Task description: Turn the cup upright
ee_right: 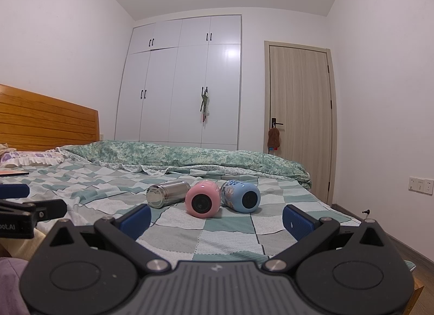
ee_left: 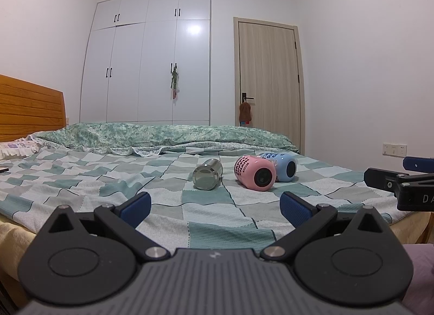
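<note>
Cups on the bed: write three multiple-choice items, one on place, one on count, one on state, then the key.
1. Which cup lies between the other two?
A. steel cup
B. pink cup
C. blue cup

2. How many cups are on the bed?
A. two
B. three
C. four

3. How do the cups stand?
A. all upright
B. one upright
C. all on their sides

Key: 1 B, the pink cup has the steel cup on one side and the blue cup on the other. 2 B, three show on the bed. 3 C, each lies with one round end facing the cameras.
</note>
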A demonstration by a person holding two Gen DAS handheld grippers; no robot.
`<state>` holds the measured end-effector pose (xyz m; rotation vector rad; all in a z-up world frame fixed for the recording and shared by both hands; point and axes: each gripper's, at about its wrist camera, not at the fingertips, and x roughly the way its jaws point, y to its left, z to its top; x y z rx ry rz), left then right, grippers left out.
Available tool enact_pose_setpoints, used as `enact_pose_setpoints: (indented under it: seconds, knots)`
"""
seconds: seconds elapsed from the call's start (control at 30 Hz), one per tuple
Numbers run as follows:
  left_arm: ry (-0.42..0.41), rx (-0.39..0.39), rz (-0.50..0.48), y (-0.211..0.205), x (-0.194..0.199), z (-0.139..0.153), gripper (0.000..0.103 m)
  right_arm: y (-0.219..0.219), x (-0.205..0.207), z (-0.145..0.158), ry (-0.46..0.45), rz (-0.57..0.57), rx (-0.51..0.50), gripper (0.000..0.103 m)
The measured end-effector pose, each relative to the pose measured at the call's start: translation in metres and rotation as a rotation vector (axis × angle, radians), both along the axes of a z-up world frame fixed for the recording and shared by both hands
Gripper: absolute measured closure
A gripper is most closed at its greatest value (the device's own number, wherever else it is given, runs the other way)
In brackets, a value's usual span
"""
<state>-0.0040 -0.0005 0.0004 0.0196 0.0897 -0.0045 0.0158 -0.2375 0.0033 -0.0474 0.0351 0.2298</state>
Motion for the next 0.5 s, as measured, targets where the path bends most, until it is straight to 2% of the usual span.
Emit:
enact_pose_setpoints:
  seconds: [0.5]
  knots:
    - [-0.001,-0.001,0.001,-0.0005,0.0000,0.0002,0.000,0.0010,-0.0010,0.0014,-0.001,0.001,-0.001,0.000]
